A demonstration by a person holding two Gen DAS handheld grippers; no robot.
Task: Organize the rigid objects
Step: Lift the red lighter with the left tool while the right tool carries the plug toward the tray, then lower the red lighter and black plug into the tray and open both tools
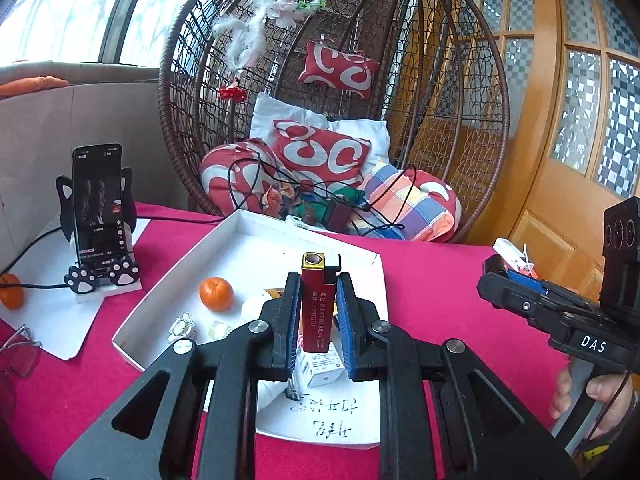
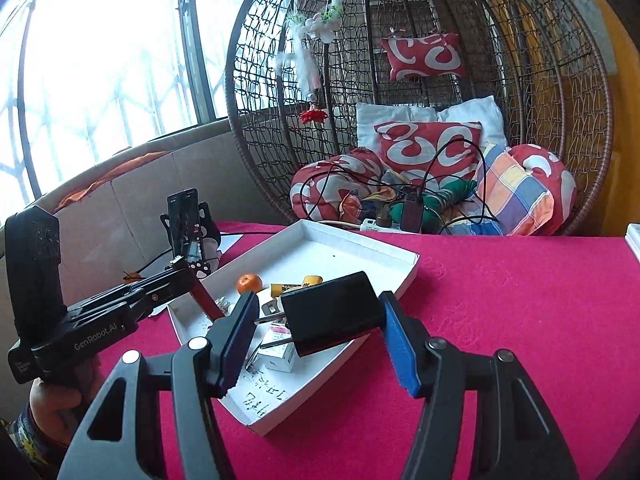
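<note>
Both views were lit by daylight from the windows (image 2: 100, 68) at upper left, which were blown out to white glare. Strong fisheye bending and dark vignetted corners were seen at the edges. Shadows were kept soft; focus was held throughout.

The left gripper (image 1: 318, 312) was clamped on a red lighter (image 1: 318, 304), which stood upright between its pads. The right gripper (image 2: 320, 332) pointed down at a slant with its jaws about half apart around a black charger (image 2: 332, 312); whether both pads pressed it was hard to tell. A hand (image 1: 592, 400) gripped the right handle from below.
</note>
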